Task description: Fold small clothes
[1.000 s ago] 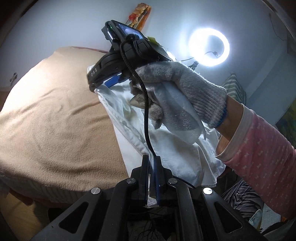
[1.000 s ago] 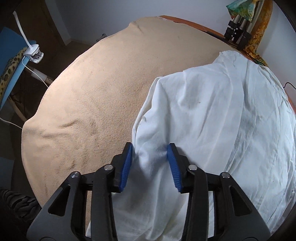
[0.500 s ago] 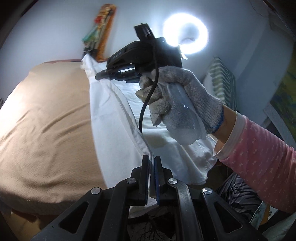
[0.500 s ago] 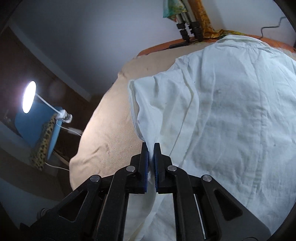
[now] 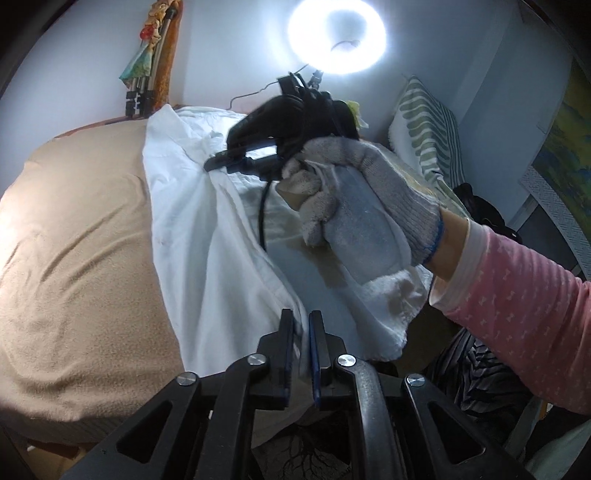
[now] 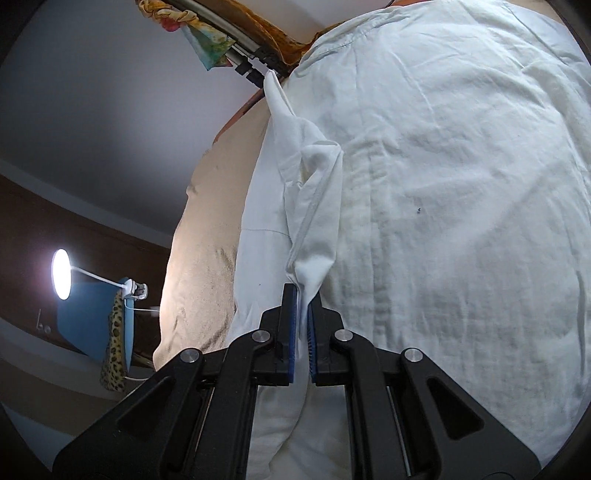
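Observation:
A white garment (image 5: 207,258) lies spread over a beige blanket (image 5: 74,240) on the bed. At the bottom of the left wrist view, my left gripper (image 5: 302,317) pinches the garment's near edge; its jaws are opening slightly, with cloth still between the pads. Farther up the bed, a person's gloved hand (image 5: 369,192) holds my right gripper (image 5: 221,164), which is shut on a raised fold of the cloth. In the right wrist view that gripper (image 6: 303,291) clamps a bunched ridge of the garment (image 6: 443,184), lifted off the blanket (image 6: 207,240).
A bright ring light (image 5: 338,35) stands behind the bed and a striped pillow (image 5: 424,125) lies to the right. A tripod draped with colourful cloth (image 5: 144,81) leans at the headboard. A desk lamp (image 6: 61,273) is clipped to a blue chair beyond the bed.
My right gripper closed on a fold of the white garment and carried it away up the bed, rolling as it went. The left gripper kept its pinch and shifted sideways.

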